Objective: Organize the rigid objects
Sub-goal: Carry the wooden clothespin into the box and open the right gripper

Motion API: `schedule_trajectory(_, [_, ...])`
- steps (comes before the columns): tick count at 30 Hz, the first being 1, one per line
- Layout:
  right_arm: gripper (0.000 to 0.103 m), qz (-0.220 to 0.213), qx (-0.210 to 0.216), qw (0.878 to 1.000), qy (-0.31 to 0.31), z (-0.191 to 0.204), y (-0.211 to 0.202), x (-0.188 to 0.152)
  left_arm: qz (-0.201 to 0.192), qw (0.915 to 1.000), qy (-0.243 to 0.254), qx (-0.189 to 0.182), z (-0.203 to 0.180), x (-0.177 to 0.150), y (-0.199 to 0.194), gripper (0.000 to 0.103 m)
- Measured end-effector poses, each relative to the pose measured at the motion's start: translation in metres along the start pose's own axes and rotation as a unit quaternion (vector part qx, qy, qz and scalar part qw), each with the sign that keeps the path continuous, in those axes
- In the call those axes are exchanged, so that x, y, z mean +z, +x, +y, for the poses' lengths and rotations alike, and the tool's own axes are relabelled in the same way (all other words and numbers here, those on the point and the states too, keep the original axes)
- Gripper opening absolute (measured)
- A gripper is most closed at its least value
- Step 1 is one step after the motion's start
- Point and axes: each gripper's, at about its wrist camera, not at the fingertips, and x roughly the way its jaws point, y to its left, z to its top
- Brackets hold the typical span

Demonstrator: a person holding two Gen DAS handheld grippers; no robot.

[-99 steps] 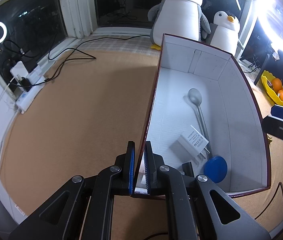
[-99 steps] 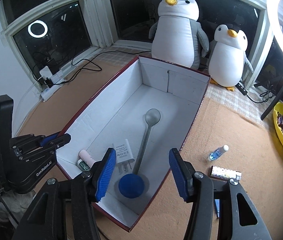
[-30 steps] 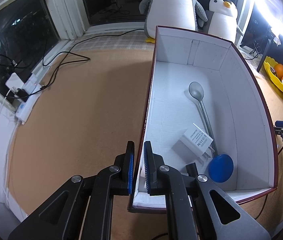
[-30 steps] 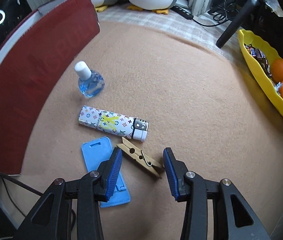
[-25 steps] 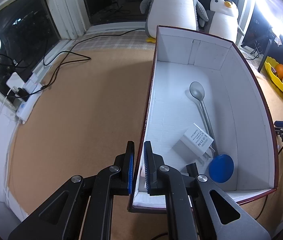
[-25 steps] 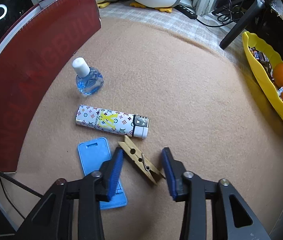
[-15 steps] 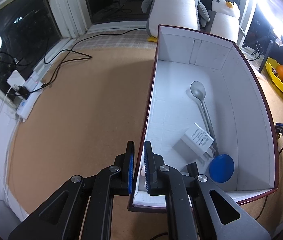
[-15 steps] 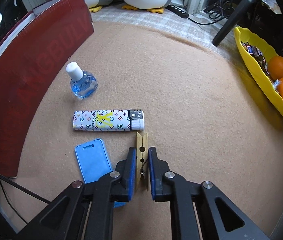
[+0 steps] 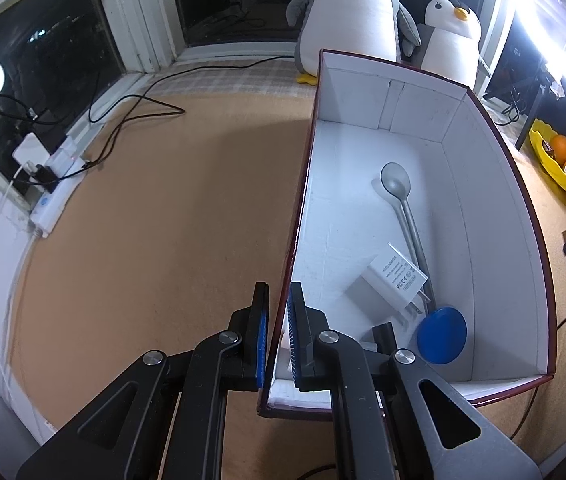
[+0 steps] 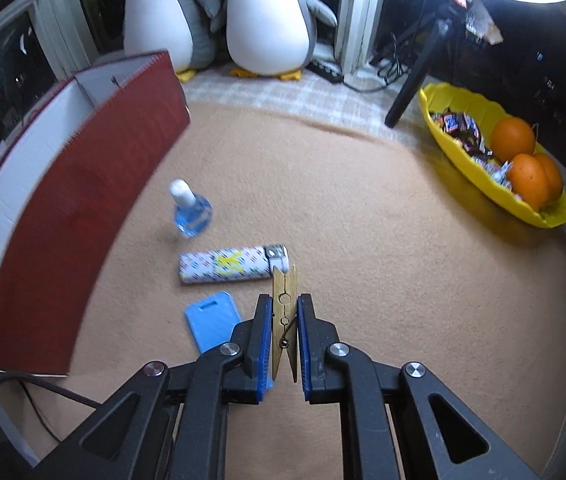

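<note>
right gripper [image 10: 284, 322] fingers pinch clothespin [image 10: 284, 308] | lighter [image 10: 233, 264] just ahead | left gripper [image 9: 277, 334] fingers clamp box wall [image 9: 299, 216]

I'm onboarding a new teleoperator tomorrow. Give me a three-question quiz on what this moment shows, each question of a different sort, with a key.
1. True or false: the right tongs are shut on the wooden clothespin.
2. Multiple choice: the left tongs are clamped on A) the grey long-handled spoon, B) the side wall of the dark red cardboard box, C) the white plug-in charger.
3. Fill in: directly beyond the clothespin's tip lies the patterned white ____.

Key: 1 true; 2 B; 3 lighter.
</note>
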Motion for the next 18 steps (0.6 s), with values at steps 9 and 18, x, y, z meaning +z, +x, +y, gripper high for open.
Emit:
schedule_trajectory(9, [0.011, -0.063, 0.040, 0.997, -0.036, 0.061, -0.052, 0.020, -0.001, 0.9999, -0.009, -0.006, 0.004, -0.007, 0.000, 0.007])
schedule_trajectory(18, [0.011, -0.076, 0.090, 0.989, -0.095, 0.140, -0.067, 0.028, -0.008, 0.9998, -0.015, -0.009, 0.006, -0.012, -0.004, 0.007])
